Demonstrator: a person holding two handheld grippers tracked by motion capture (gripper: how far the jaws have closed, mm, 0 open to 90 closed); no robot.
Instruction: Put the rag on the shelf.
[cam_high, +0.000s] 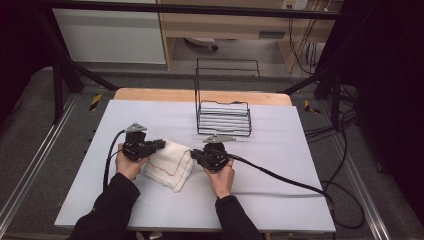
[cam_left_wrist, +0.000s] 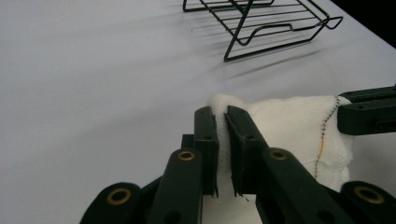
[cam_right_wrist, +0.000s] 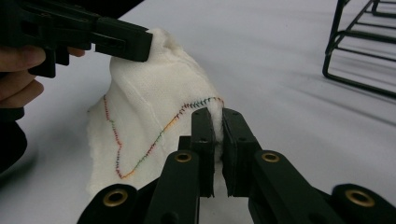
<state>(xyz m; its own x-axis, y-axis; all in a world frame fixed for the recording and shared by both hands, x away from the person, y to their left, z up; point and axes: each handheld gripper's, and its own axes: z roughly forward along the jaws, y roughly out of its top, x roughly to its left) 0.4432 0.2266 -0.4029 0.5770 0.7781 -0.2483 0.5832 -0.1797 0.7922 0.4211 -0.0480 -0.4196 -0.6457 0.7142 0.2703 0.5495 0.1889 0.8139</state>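
Observation:
A white cloth (cam_high: 169, 162) with a coloured stitched hem hangs between the two grippers above the white table. My left gripper (cam_high: 161, 144) pinches the cloth's left corner; in its own view the left gripper (cam_left_wrist: 222, 116) is shut on a fold of the cloth (cam_left_wrist: 289, 126). My right gripper (cam_high: 194, 154) pinches the opposite corner; in the right gripper view the right gripper (cam_right_wrist: 216, 116) is shut on the hemmed edge of the cloth (cam_right_wrist: 149, 107). The cloth's lower part sags onto the table.
A black wire rack (cam_high: 223, 107) stands behind the grippers at the back middle of the white table (cam_high: 280, 200), and the wire rack (cam_left_wrist: 261, 23) lies beyond the left gripper too. Cables trail from both grippers, the right one across the table to its right edge.

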